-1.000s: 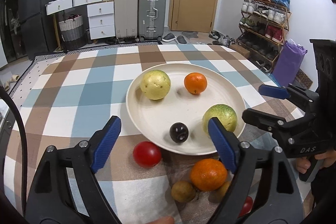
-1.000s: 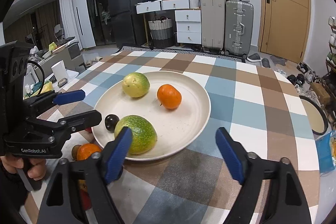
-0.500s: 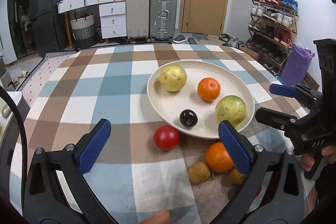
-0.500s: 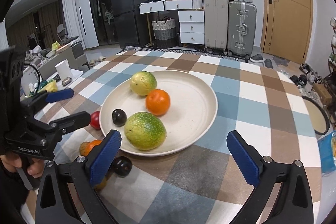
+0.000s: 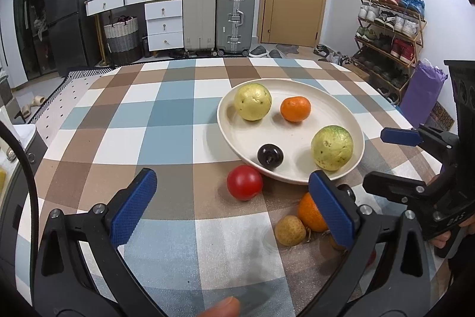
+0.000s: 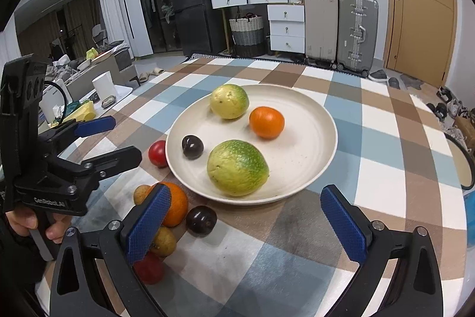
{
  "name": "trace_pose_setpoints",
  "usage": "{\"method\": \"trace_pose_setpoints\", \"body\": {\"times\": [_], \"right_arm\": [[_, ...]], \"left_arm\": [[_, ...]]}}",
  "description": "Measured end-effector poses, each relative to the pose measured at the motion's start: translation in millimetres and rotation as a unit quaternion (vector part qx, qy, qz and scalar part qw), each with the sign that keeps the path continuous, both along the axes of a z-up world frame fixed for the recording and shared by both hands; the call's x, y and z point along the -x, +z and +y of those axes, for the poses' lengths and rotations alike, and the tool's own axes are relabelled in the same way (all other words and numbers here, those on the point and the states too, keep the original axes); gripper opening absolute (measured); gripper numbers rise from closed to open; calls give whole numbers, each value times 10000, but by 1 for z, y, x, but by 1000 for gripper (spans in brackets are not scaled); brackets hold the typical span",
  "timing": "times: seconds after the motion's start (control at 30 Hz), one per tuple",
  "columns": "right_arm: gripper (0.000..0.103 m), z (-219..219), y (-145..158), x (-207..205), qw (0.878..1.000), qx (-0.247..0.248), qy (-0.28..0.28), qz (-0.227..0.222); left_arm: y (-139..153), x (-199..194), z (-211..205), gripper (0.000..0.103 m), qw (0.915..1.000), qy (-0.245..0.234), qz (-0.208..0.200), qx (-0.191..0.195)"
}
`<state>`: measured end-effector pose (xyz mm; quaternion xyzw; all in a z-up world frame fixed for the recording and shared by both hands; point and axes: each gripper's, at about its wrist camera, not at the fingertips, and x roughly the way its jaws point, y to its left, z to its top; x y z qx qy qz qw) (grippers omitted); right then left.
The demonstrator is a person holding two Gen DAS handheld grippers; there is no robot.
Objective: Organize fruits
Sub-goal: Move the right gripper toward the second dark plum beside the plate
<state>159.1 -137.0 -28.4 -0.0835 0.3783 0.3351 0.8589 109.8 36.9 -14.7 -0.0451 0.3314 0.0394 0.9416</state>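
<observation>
A cream plate (image 5: 299, 109) (image 6: 314, 121) holds two yellow-green guavas (image 5: 252, 105) (image 6: 237, 167), an orange (image 5: 295, 108) and a dark plum (image 5: 270, 155). On the checked cloth by its near rim lie a red tomato (image 5: 244, 182) (image 6: 157, 153), an orange (image 6: 175, 204), a brown fruit (image 5: 290, 230), a dark plum (image 6: 201, 220) and a second red fruit (image 6: 148, 271). My left gripper (image 5: 231, 210) is open and empty above the cloth, short of the tomato. My right gripper (image 6: 246, 225) is open and empty, near the loose fruit.
The table (image 5: 148, 121) wears a blue, brown and white checked cloth. Suitcases (image 5: 218, 17), drawers and a shoe rack (image 5: 389, 28) stand behind. A side table with clutter (image 6: 89, 103) is at the left of the right wrist view.
Both grippers have pulled back and up from the plate, so more of the cloth and the loose fruit shows. Both stayed open. The fruit has not moved.
</observation>
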Motion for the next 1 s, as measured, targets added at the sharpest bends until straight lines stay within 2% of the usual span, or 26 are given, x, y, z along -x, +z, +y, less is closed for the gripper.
{"method": "trace_pose_setpoints", "body": {"times": [0.37,0.53,0.7,1.0], "right_arm": [[101,3,-8,3,9987,244,325,299],[95,5,-15,1,9975,337,400,475],[82,6,-22,-1,9961,400,468,638],[74,12,-27,1,9954,471,557,618]], "left_arm": [[-7,-5,-4,102,9998,-95,178,1],[-9,-5,-1,102,9997,-10,251,-13],[-10,-4,8,102,9995,114,299,70],[-15,-9,10,102,9990,122,429,83]]}}
